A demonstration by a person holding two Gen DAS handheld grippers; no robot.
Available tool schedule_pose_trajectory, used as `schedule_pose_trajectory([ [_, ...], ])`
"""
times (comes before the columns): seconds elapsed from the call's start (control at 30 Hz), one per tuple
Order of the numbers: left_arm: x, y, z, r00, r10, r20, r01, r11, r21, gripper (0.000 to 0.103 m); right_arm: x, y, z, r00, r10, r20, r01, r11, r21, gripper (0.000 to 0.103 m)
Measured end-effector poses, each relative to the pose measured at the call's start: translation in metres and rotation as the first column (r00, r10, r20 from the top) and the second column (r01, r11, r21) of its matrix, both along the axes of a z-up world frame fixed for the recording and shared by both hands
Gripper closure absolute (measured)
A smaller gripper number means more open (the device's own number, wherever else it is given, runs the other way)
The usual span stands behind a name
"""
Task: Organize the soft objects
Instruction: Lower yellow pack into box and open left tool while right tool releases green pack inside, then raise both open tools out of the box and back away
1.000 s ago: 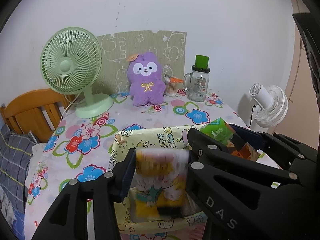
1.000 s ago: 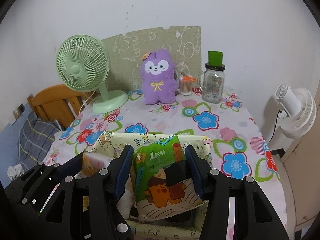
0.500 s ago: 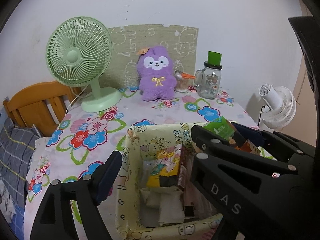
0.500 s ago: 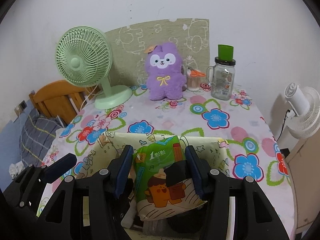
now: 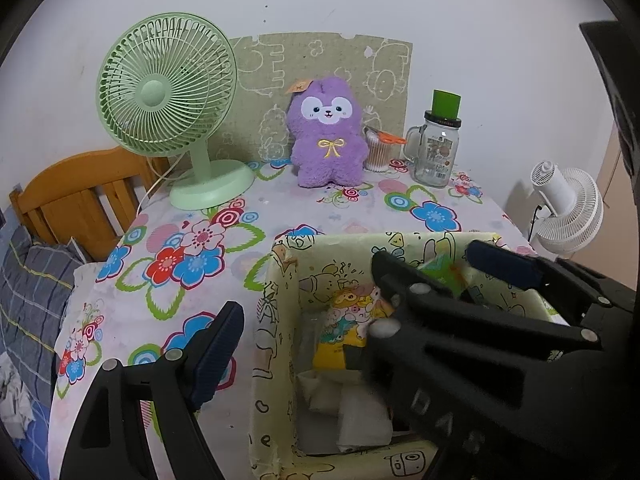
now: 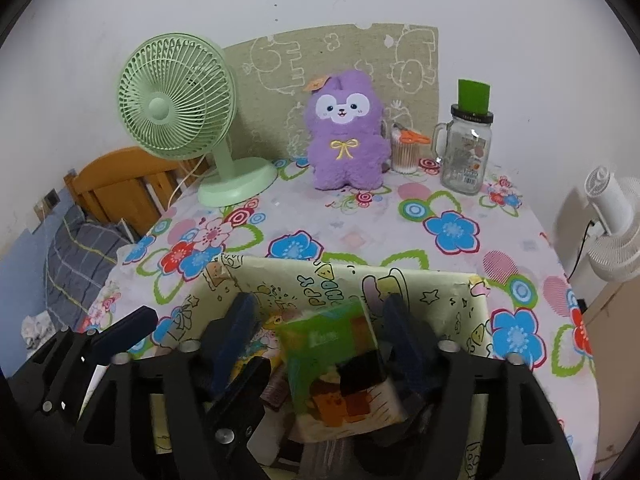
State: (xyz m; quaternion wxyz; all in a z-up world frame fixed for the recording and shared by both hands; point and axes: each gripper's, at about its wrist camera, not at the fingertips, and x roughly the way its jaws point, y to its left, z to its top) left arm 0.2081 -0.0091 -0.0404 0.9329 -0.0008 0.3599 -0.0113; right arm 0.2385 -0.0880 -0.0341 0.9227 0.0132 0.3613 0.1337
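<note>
Left wrist view: the left gripper (image 5: 308,312) stands wide open with nothing between its 2 fingers; one blue-padded finger hangs over the floral tablecloth (image 5: 192,256), the other over the cartoon-printed fabric basket (image 5: 276,280). Inside the basket a yellow tissue pack (image 5: 344,328) printed with cartoon animals leans against the near wall, with white folded tissue or cloth (image 5: 360,420) lying below it. The right gripper crosses the basket from the right, a sliver of green wrapper showing between its fingers. At the back of the table sit a purple plush toy (image 5: 326,132), a green desk fan (image 5: 168,92), a glass mug jar with a green lid (image 5: 436,148) and a cotton swab pot (image 5: 378,152).

Right wrist view: the right gripper (image 6: 320,328) hangs over the basket (image 6: 400,280) with its jaws parted wider than the green tissue pack (image 6: 340,364) between them. Gaps show on both sides of the pack, so it looks released or barely touched, tilted above the basket's contents; I cannot tell whether a pad still grazes it.

Handling, as a judgement: these packs are light, squashy and wrapped in slick film, so they should yield under pressure and may slide. A hold across the flat faces near the middle, with moderate squeeze, should serve best. The plush would be light and compressible too; its body offers the fullest grip.
</note>
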Motion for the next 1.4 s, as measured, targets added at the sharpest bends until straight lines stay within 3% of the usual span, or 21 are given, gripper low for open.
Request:
schedule_pose_trajectory([
  [1.4, -0.075, -0.033, 0.019, 0.993, -0.084, 0.084, 0.084, 0.996, 0.000, 0.000, -0.091, -0.049, 0.020, 0.989, -0.122, 0.078, 0.123, 0.992, -0.007, 0.016],
])
